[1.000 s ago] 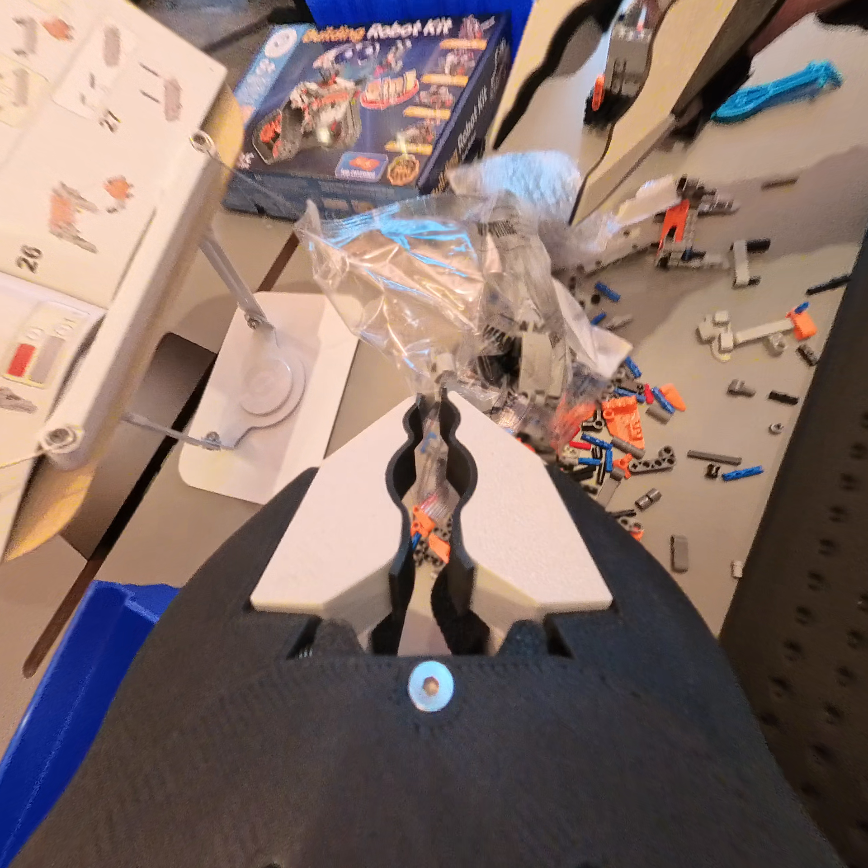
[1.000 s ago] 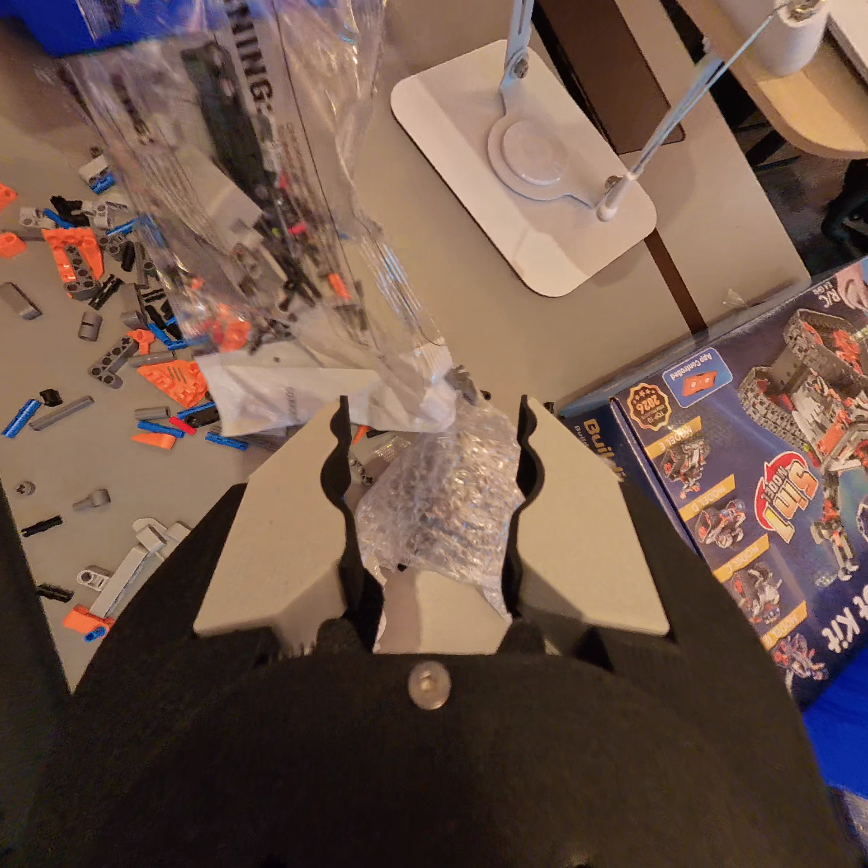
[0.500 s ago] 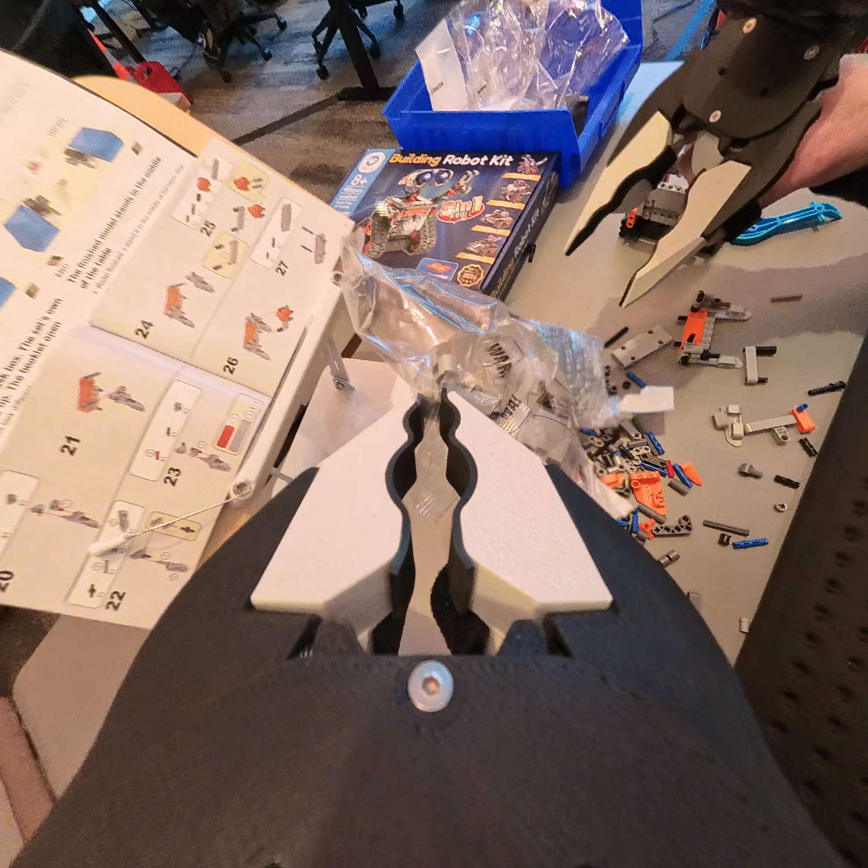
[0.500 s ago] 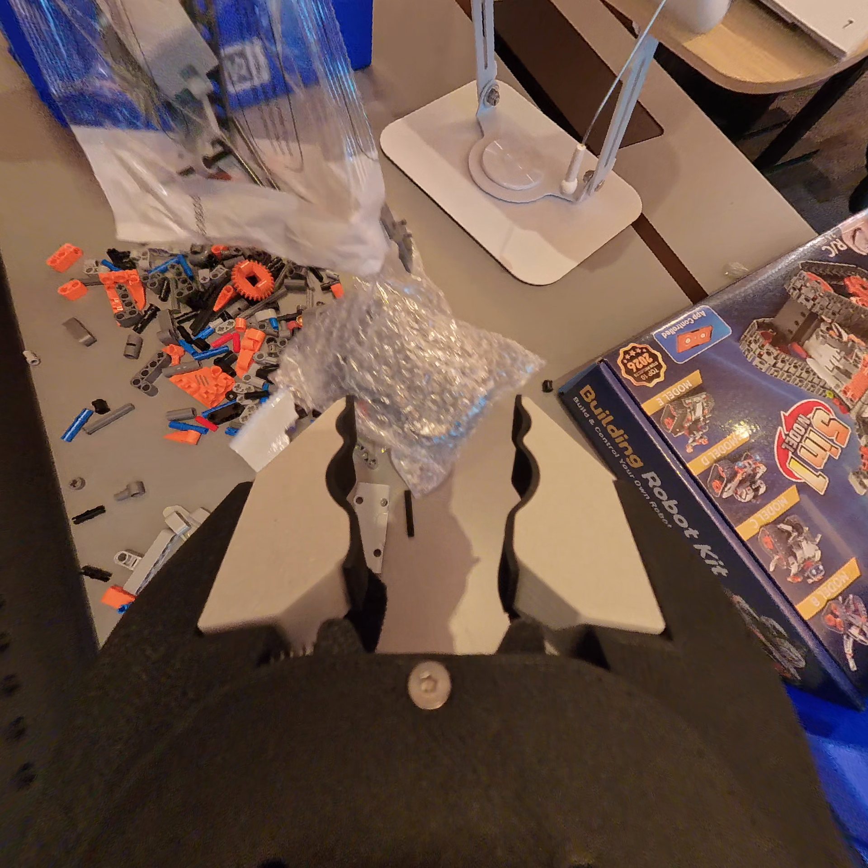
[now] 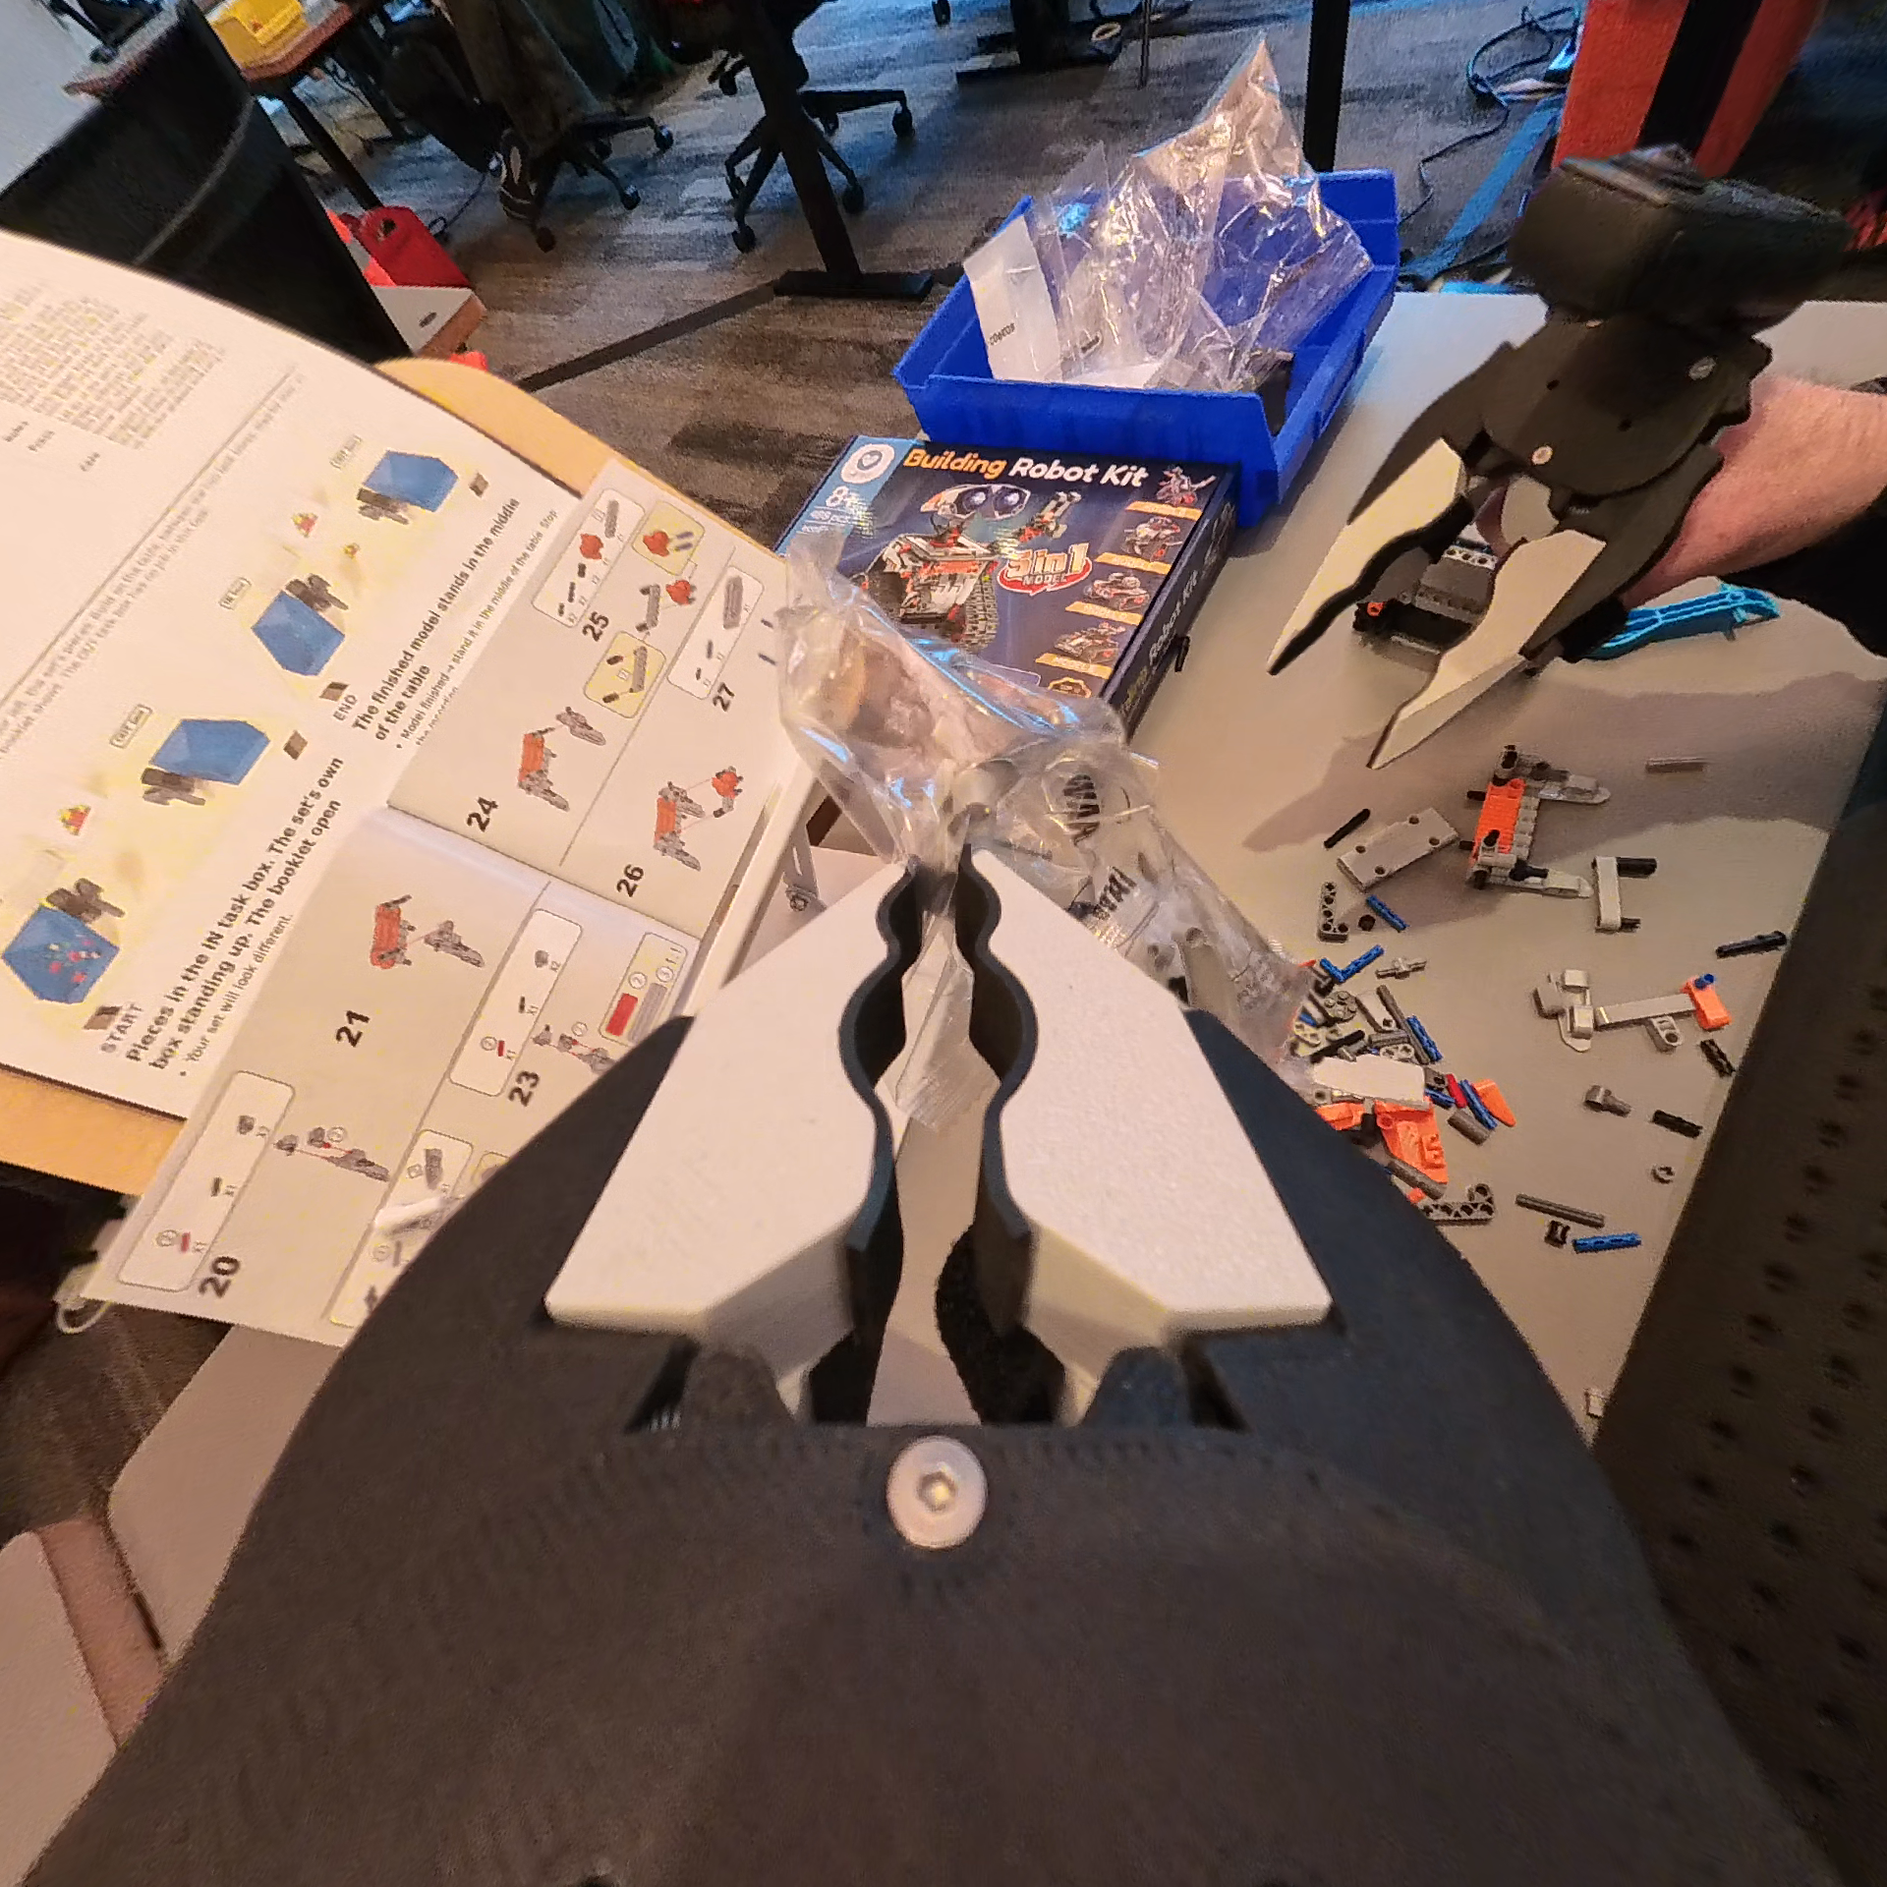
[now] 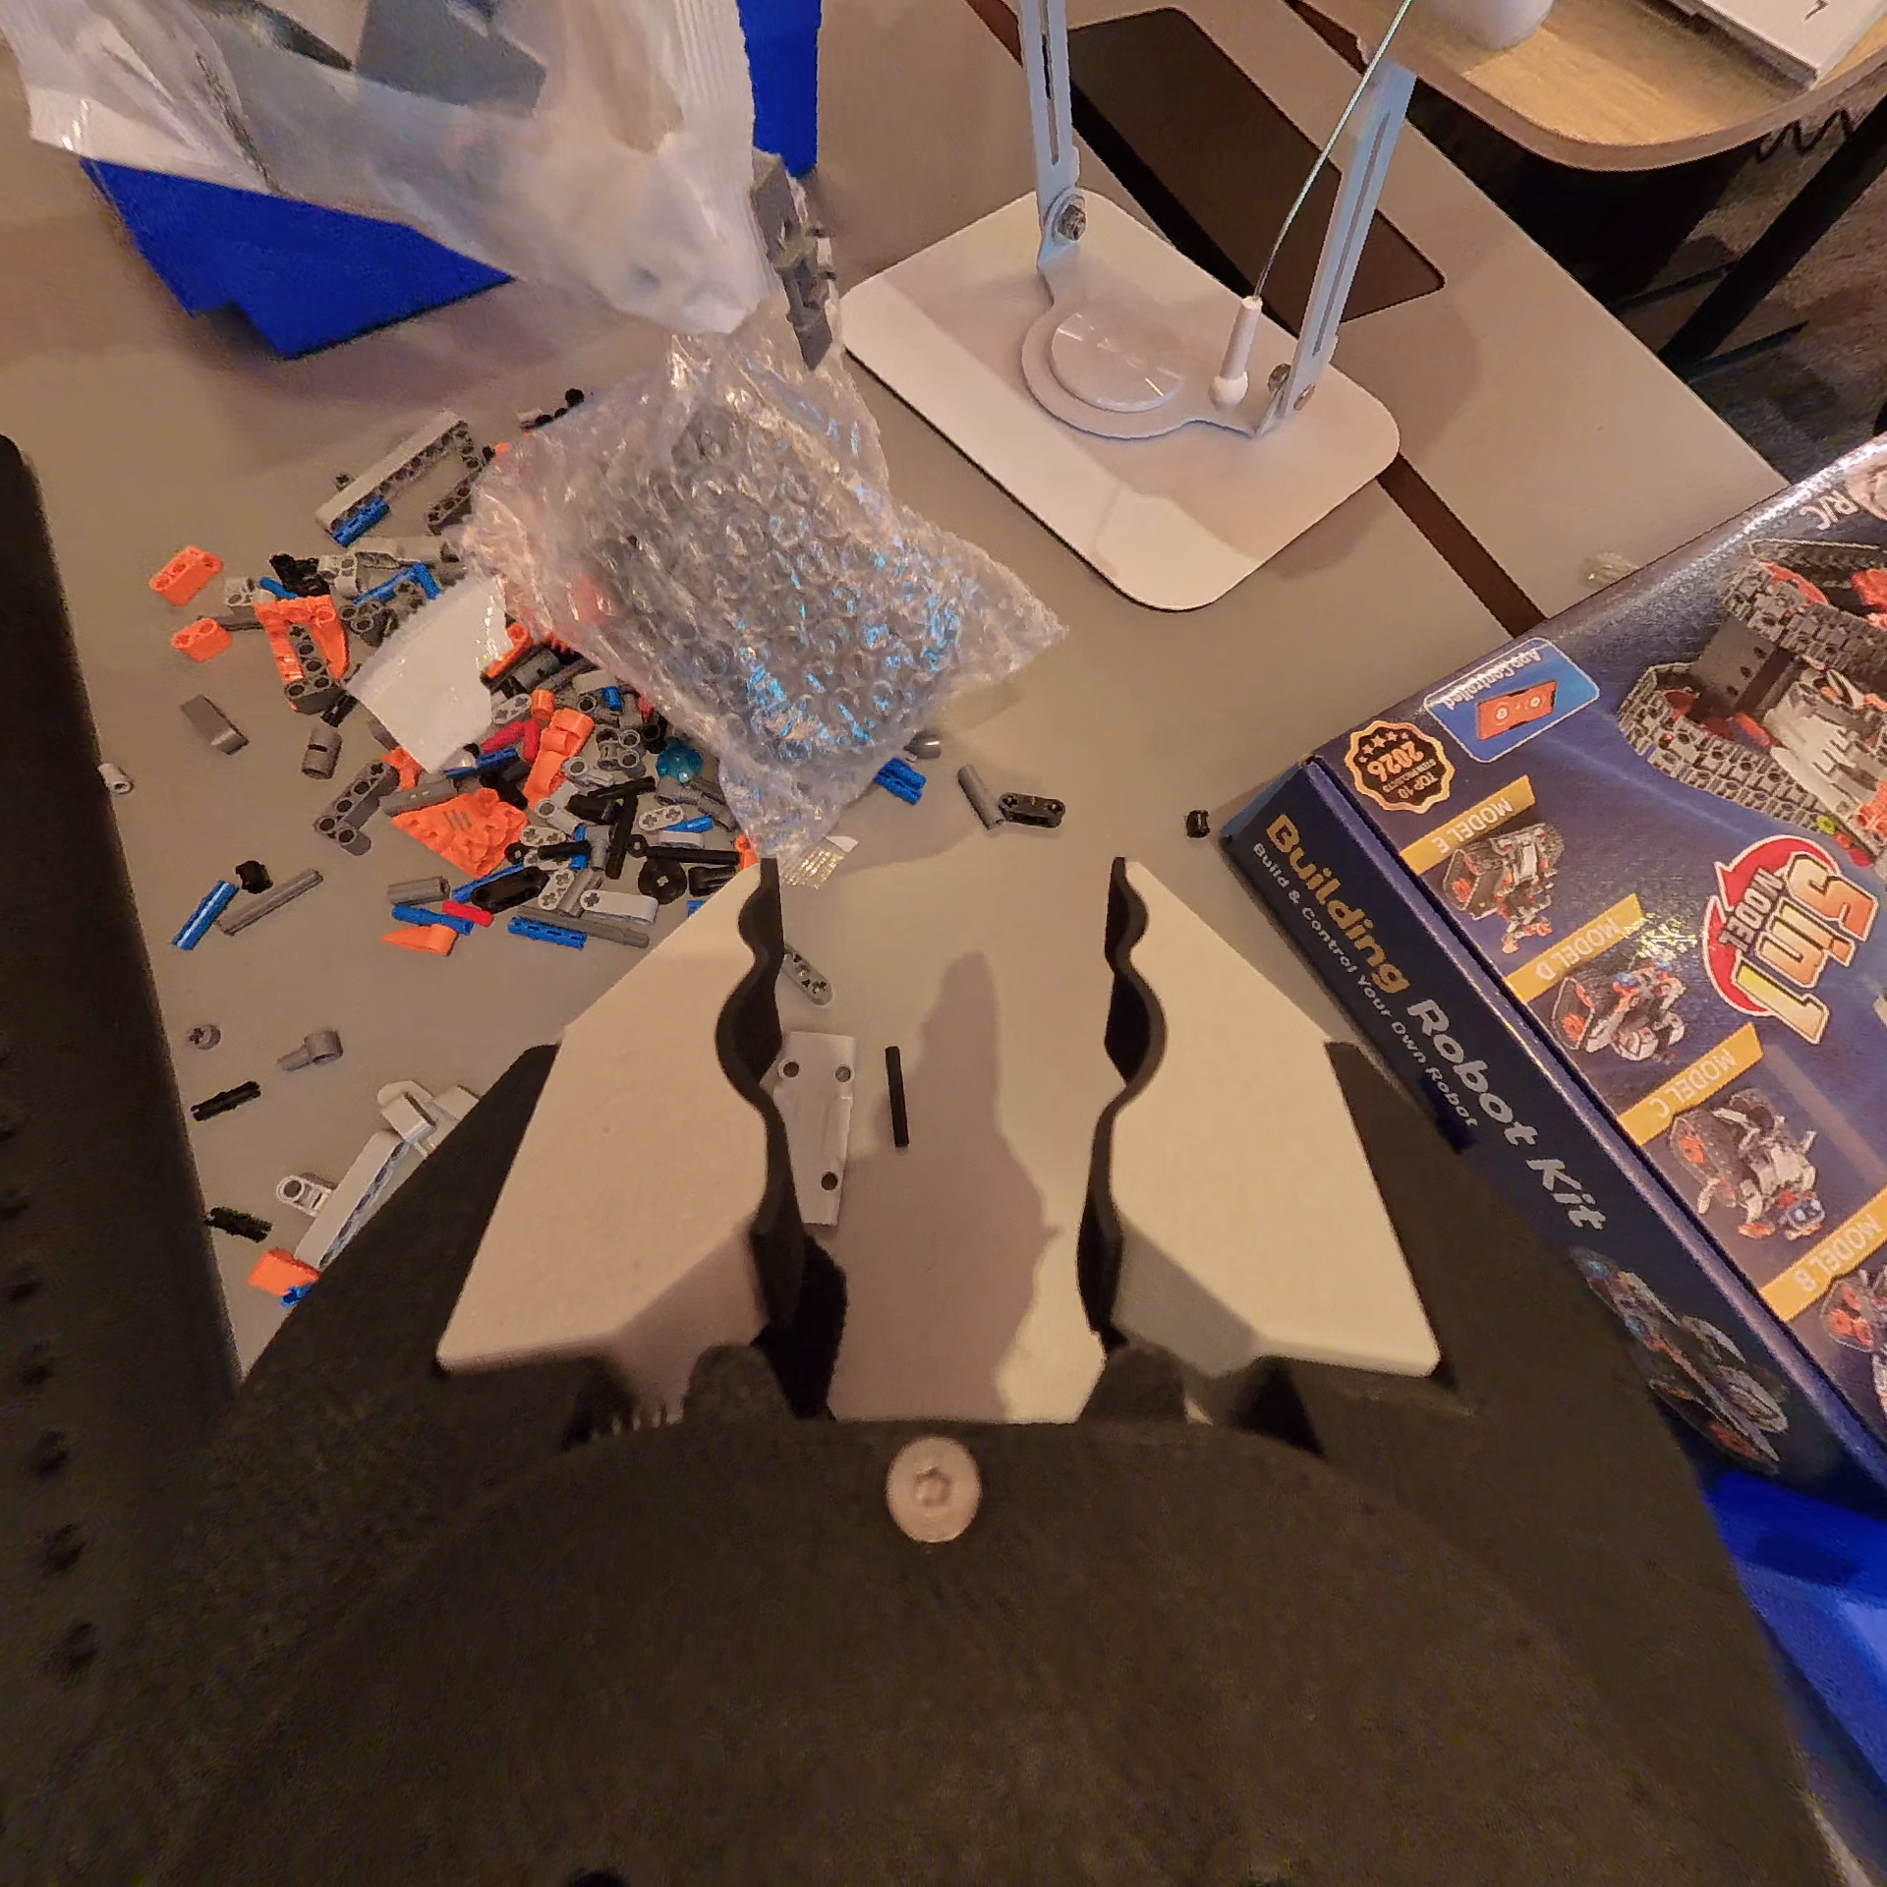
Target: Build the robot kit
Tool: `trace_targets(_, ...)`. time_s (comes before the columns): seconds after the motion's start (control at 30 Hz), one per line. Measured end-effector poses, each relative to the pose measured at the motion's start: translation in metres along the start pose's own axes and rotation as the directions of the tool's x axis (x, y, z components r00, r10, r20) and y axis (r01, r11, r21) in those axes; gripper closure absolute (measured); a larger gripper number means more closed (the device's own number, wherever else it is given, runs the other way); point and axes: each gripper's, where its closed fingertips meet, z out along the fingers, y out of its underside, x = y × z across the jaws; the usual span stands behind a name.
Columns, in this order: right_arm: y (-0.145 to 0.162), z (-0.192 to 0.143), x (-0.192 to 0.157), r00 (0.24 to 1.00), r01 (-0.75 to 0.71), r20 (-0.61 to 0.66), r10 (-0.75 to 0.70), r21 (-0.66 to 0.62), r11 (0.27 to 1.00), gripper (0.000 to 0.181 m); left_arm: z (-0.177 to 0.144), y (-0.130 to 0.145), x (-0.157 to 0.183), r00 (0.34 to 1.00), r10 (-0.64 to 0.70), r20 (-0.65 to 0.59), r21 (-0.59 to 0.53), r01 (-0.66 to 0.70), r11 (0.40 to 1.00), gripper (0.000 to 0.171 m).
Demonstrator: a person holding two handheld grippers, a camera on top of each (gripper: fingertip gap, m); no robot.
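My left gripper (image 5: 939,868) is shut on the edge of a clear plastic bag (image 5: 970,735) and holds it up above the table. In the right wrist view the bag (image 6: 460,133) hangs at the top left, with a grey part (image 6: 796,255) sticking out of its mouth. A bubble-wrap pouch (image 6: 756,613) sits below the bag, on a pile of small orange, blue, grey and black parts (image 6: 511,776). My right gripper (image 6: 939,878) is open and empty, its tips just short of the pouch. It also shows in the left wrist view (image 5: 1368,694), held by a hand.
A kit box (image 6: 1634,970) lies right of my right gripper. A blue bin (image 5: 1154,408) with bags stands behind it. An instruction booklet (image 5: 306,766) rests on a white stand (image 6: 1123,439). Loose parts (image 5: 1593,1011) are scattered about. A black perforated panel (image 5: 1787,1327) borders the table. Left tips to right tips: about 30 centimetres. The black perforated panel (image 5: 1787,1327) lies some 25 centimetres from my right tips, 40 centimetres from my left tips.
My left gripper has lifted the bag higher, and parts and the bubble-wrap pouch have come out of it. My right gripper has drawn back, so the pouch is no longer between its fingers.
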Motion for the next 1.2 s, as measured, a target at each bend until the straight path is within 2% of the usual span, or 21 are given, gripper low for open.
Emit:
trace_targets(0.37,-0.006,0.001,-0.008,0.999,-0.012,0.047,0.010,0.044,0.999,0.119,-0.020,-0.036,-0.013,0.997,0.078,-0.003,0.060,-0.078,0.995,0.168)
trace_targets(0.53,-0.030,0.006,-0.027,0.993,-0.004,0.115,-0.009,0.116,0.993,0.120,-0.031,-0.041,-0.021,0.996,0.090,-0.005,0.073,-0.089,0.993,0.168)
trace_targets(0.7,-0.025,0.015,-0.036,0.991,0.008,0.132,-0.021,0.098,0.995,0.120,-0.050,-0.039,-0.038,0.997,0.071,0.024,0.074,-0.072,0.995,0.168)
trace_targets(0.93,-0.022,0.008,-0.030,0.991,-0.022,0.135,0.006,0.116,0.993,0.122,-0.103,-0.033,-0.094,0.985,0.014,0.170,0.058,-0.025,0.998,0.168)
trace_targets(1.2,-0.017,0.004,-0.023,0.992,-0.041,0.121,0.027,0.113,0.993,0.123,-0.165,-0.013,-0.171,0.928,-0.053,0.369,0.017,0.050,0.999,0.168)
